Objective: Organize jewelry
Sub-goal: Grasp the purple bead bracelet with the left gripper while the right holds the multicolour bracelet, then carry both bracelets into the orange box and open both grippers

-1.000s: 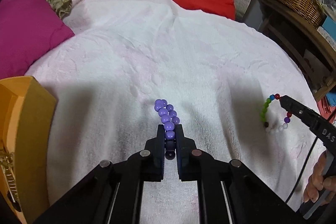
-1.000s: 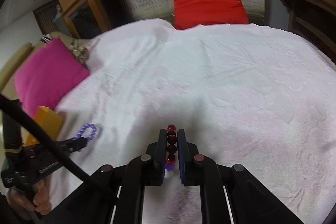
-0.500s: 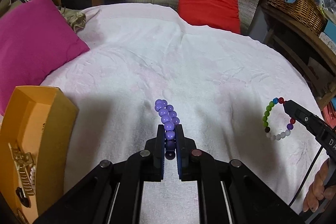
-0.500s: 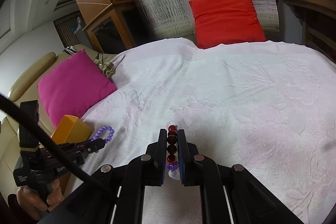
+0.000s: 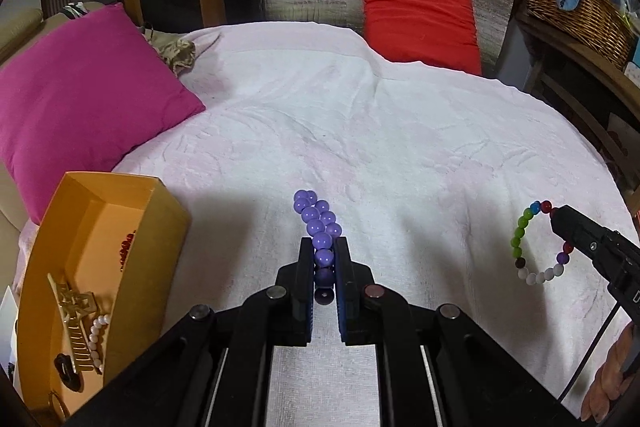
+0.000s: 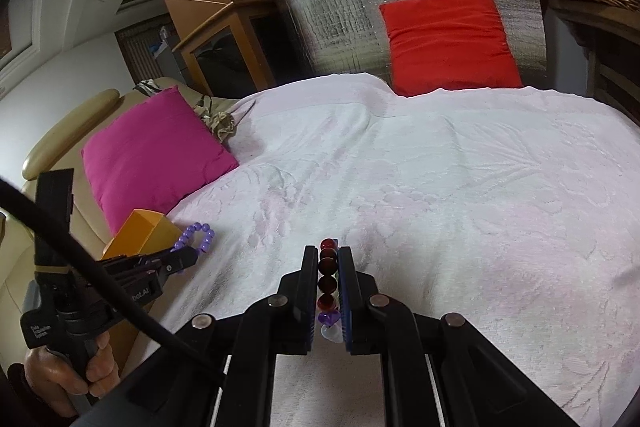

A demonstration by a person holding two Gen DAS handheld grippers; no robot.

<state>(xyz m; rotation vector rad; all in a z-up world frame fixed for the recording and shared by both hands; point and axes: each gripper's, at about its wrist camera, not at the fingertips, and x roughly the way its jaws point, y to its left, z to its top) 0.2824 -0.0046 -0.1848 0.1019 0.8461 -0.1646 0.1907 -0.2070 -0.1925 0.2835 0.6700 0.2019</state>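
Note:
My left gripper (image 5: 323, 251) is shut on a purple bead bracelet (image 5: 318, 223) and holds it above the white bedspread (image 5: 380, 131). The bracelet also shows in the right wrist view (image 6: 198, 237). My right gripper (image 6: 329, 255) is shut on a multicolour bead bracelet (image 6: 328, 279), which hangs as a ring in the left wrist view (image 5: 528, 247). An open orange jewelry box (image 5: 100, 223) stands at the left; it holds a gold hair clip (image 5: 74, 311), a white pearl string (image 5: 96, 337) and red beads (image 5: 127, 249).
A magenta pillow (image 5: 80, 95) lies at the left behind the box, and a red pillow (image 5: 420, 19) leans on a silver panel at the back. A wicker basket (image 5: 576, 7) sits on a wooden shelf at the right.
Both grippers have lifted with their bracelets. The left view has tilted up and drawn back, so more of the orange box and its contents shows at the left.

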